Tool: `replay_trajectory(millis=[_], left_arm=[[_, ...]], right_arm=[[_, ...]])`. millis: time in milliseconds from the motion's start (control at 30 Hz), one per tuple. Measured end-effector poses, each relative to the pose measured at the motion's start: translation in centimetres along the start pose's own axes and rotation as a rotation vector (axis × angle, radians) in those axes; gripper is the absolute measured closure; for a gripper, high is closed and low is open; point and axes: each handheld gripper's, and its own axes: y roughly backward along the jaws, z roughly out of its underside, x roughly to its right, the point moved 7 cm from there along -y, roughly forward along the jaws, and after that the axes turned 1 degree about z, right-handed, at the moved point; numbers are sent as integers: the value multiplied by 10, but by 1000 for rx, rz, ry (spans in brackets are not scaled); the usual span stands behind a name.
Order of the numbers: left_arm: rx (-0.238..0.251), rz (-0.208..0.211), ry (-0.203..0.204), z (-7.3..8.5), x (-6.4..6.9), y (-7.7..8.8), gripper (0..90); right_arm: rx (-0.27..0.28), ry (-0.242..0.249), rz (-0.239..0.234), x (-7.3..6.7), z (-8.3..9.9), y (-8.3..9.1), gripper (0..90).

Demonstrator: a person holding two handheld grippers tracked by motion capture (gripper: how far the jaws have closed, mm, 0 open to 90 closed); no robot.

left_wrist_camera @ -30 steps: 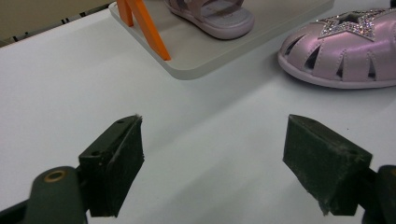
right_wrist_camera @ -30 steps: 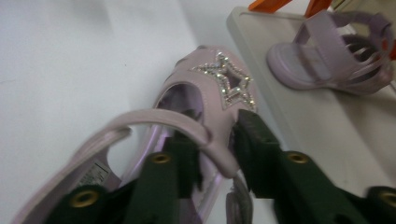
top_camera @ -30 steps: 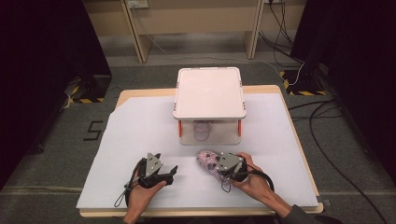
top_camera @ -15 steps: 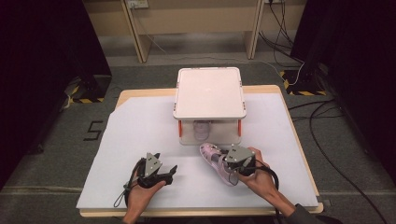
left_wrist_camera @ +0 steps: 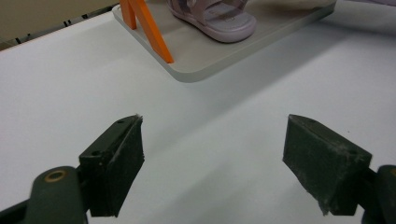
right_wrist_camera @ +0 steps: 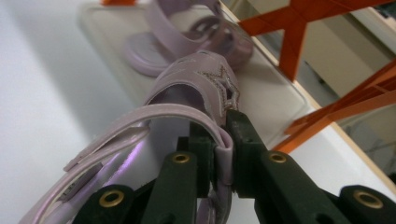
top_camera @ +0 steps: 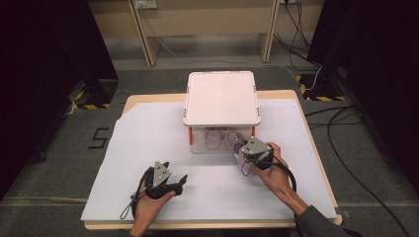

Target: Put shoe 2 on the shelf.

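We see a second lilac sandal (right_wrist_camera: pixel 187 42) already on the low grey shelf (left_wrist_camera: pixel 261 46), under the rack's white top (top_camera: pixel 222 96), between orange legs (left_wrist_camera: pixel 147 30). Our right gripper (top_camera: pixel 245 157) pinches the lilac sandal (right_wrist_camera: pixel 196 93) by its strap at the shelf's near right edge. Our left gripper (top_camera: pixel 174 182) rests spread wide on the white sheet (top_camera: pixel 207 182), near left.

A black "5" (top_camera: pixel 98 138) on the grey floor (left of the table)

One sandal (top_camera: pixel 213 137) lies on the rack's lower shelf (left_wrist_camera: pixel 219 56), under its top (top_camera: pixel 221 98).
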Motion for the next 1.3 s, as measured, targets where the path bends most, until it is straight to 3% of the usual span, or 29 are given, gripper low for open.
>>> replay_trajectory(millis=[200,400,500,567,833,933,1200,1300], left_arm=[[-1,2,1,0,0,0,197],[-1,5,-2,0,1,0,197],[0,7,-2,0,1,0,197],[3,8,-1,0,1,0,197],[-5,14,-7,0,2,0,197],[-4,15,-7,0,2,0,197],[-5,15,-9,0,2,0,197],[2,21,-8,0,3,0,197]], right_arm=[[-33,33,57,6,-4,-16,818],[-70,15,77,8,-8,-30,805],[-97,9,96,9,-6,-37,742],[-82,-4,106,11,-8,-37,606],[-124,-27,88,15,-10,-32,431],[-135,-62,74,16,-11,-27,408],[-148,-32,52,12,-16,-20,386],[-143,-51,36,13,-17,-14,389]])
